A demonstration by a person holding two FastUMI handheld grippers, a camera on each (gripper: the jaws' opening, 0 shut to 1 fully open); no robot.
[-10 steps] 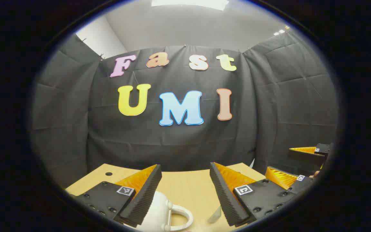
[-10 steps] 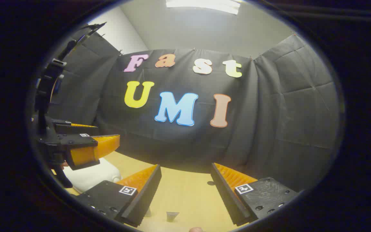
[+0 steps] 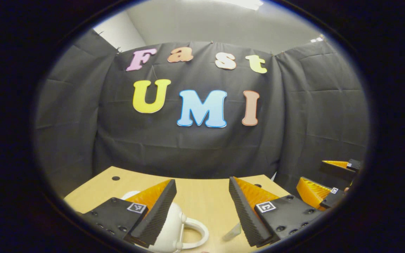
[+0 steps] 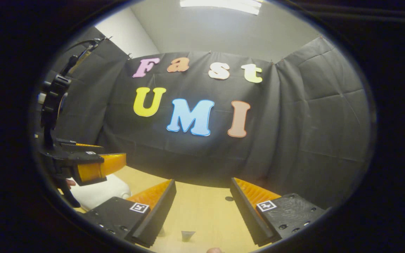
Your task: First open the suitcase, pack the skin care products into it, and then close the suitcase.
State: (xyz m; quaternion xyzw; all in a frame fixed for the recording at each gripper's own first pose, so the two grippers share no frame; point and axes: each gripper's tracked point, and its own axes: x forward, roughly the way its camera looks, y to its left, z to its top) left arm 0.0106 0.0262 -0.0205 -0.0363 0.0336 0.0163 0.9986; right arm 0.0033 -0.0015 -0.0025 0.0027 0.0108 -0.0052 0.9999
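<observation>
Suitcase [image 3: 169, 228], white, rounded, hard-shelled, with a loop handle: lying on the pale wooden bench [image 3: 202, 196] low in the left gripper view, handle side turned towards the gap of the left claw [image 3: 202, 211]. Left claw spread wide, gripping nothing; its left ribbed black-and-orange finger [image 3: 156, 207] overlapping the suitcase in the view, contact not clear. Small black-and-white square marker tag [image 3: 136, 207] on each finger mount, a coded pattern and no readable word. Small clear piece [image 3: 232, 232] on the bench just beside the right finger. Dark round hole [image 3: 115, 178] far left on the bench top. In the right gripper view, same white suitcase at the left, under the other claw. Right claw [image 4: 202, 211] likewise wide apart and empty, above bare bench, with a small grey cone-shaped piece [image 4: 187, 235] between its fingers. Black cloth wall [image 4: 311, 123] behind.
</observation>
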